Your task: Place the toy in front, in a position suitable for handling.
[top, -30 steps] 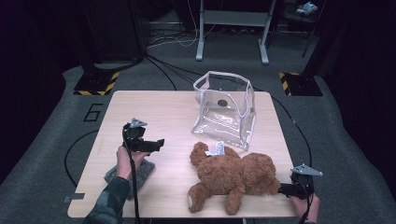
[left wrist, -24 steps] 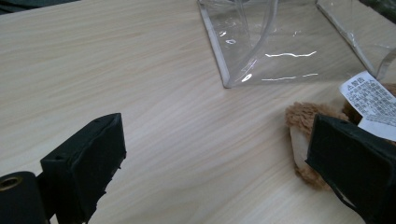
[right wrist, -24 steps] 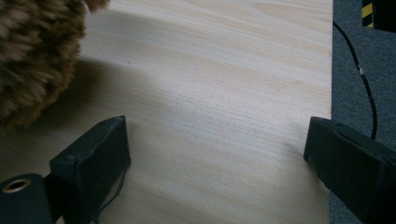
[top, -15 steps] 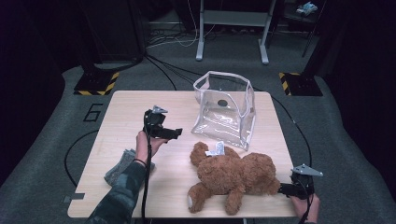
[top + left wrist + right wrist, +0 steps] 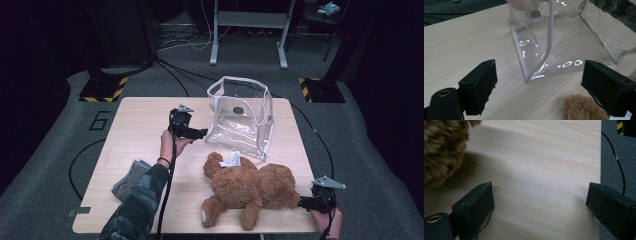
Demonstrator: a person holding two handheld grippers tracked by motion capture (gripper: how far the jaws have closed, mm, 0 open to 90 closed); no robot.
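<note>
A clear plastic bag point(image 5: 242, 117) with white trim stands open at the table's far middle. A brown teddy bear point(image 5: 247, 187) lies in front of it, with a white tag at its head. My left gripper point(image 5: 202, 133) points right at the bag's near-left bottom corner point(image 5: 527, 79). Its jaws are open and have just been closing a little. That corner lies ahead in the gap, and the pads touch nothing. The bear's fur point(image 5: 584, 110) shows low between them. My right gripper point(image 5: 304, 202) rests open at the bear's right side, with only bare table point(image 5: 544, 157) between its jaws and fur point(image 5: 441, 150) to their left.
A folded grey cloth point(image 5: 131, 178) lies near the table's front left, beside the person's left sleeve. Cables run over the grey floor point(image 5: 350, 150) around the table. The right gripper sits close to the table's right edge point(image 5: 600, 170).
The left gripper moved from beside the grey cloth to the right and farther across the table, up to the clear bag. The right gripper and the bear stayed put.
</note>
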